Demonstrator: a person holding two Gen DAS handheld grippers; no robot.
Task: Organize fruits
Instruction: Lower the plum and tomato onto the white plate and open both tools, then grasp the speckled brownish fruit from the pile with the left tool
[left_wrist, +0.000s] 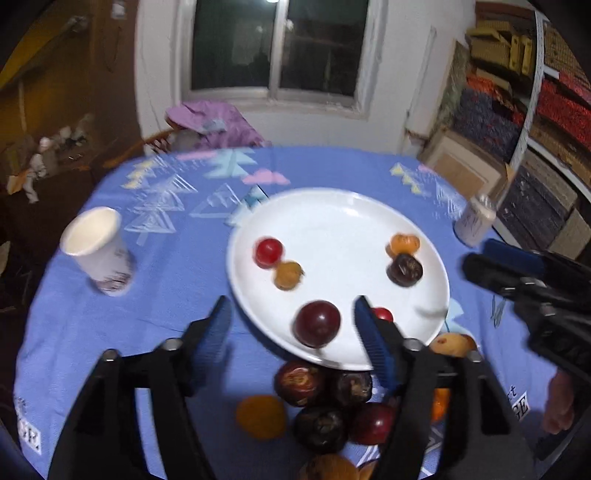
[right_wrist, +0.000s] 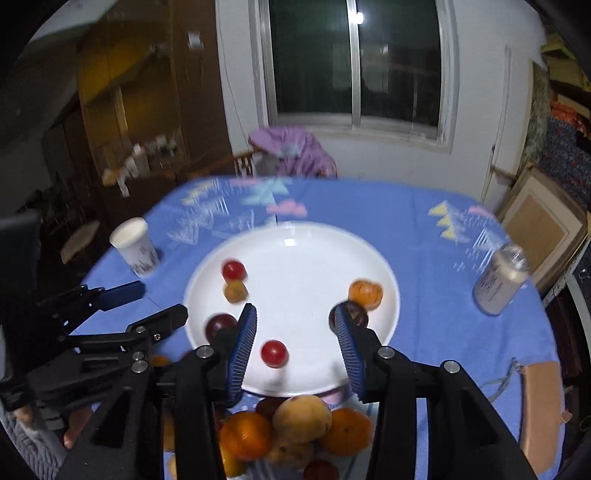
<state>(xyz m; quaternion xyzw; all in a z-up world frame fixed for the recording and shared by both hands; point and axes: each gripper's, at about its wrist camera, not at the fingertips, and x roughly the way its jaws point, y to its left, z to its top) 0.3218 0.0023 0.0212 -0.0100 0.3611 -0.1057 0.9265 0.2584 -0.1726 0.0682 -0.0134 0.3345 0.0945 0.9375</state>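
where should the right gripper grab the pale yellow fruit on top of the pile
Grip the pale yellow fruit across its widest middle, coming straight down from above. It is rounded and sits topmost on the pile, with oranges pressed against its sides, so only its top and upper flanks are free. The right gripper is already open wide enough, I think.

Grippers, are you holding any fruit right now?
No. Both the left gripper and right gripper are open, with fruit lying loose on the plate.

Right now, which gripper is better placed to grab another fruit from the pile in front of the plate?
Right, probably. The right gripper hangs open above the pale yellow-brown round fruit atop the pile; the left gripper, also open, sits over the white round plate.
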